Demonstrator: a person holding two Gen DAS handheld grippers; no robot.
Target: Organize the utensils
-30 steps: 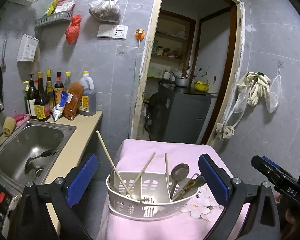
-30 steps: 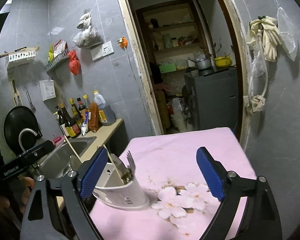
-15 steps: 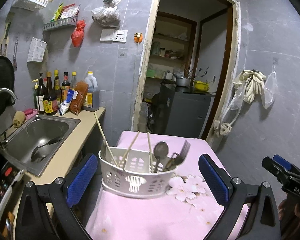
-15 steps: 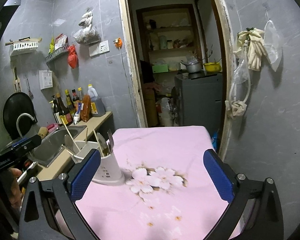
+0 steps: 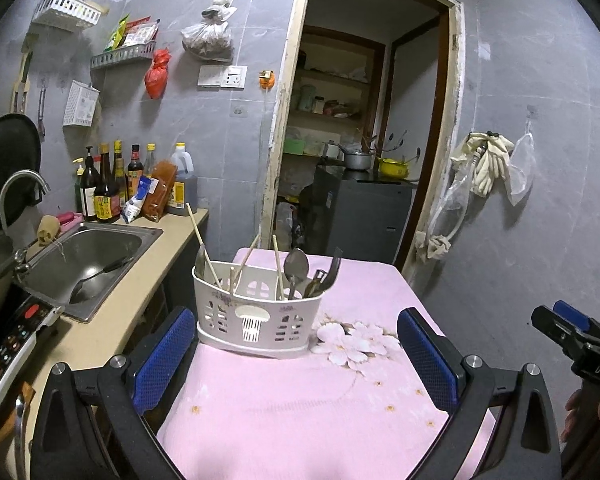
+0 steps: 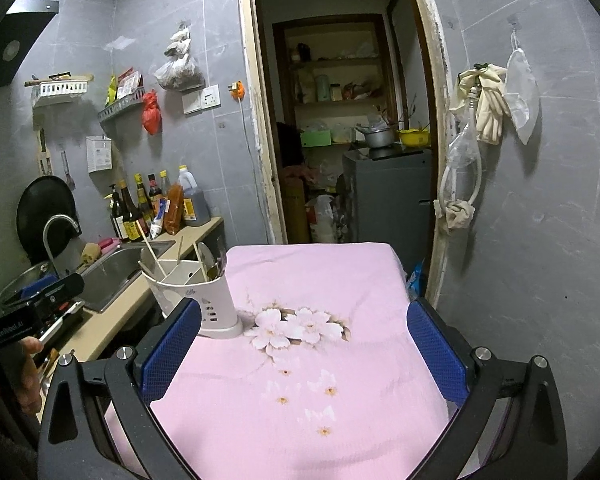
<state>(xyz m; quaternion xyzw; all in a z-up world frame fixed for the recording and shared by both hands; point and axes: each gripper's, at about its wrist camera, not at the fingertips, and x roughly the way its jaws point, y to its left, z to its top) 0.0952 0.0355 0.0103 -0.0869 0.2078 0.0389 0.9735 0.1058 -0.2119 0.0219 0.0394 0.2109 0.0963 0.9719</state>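
A white slotted utensil caddy (image 5: pixel 256 316) stands on the pink flowered tablecloth (image 5: pixel 300 408), near its left edge. It holds chopsticks (image 5: pixel 202 248), a metal spoon (image 5: pixel 296 266) and other dark cutlery. My left gripper (image 5: pixel 296 322) is open, drawn back from the caddy, with nothing between its blue pads. My right gripper (image 6: pixel 304 316) is open wide over the cloth, and the caddy (image 6: pixel 196 292) stands just beyond its left pad. Each gripper shows at the edge of the other's view: the right gripper (image 5: pixel 572 340) and the left gripper (image 6: pixel 40 300).
A steel sink (image 5: pixel 80 256) with a ladle in it lies left of the table, with sauce bottles (image 5: pixel 112 188) behind and a cooker panel (image 5: pixel 8 344) in front. An open doorway (image 5: pixel 364 160) lies beyond the table, and a grey tiled wall runs along its right side.
Both grippers have pulled back from the caddy, which now looks farther away. It stood between the left pads one second ago. The right jaws widened slightly.
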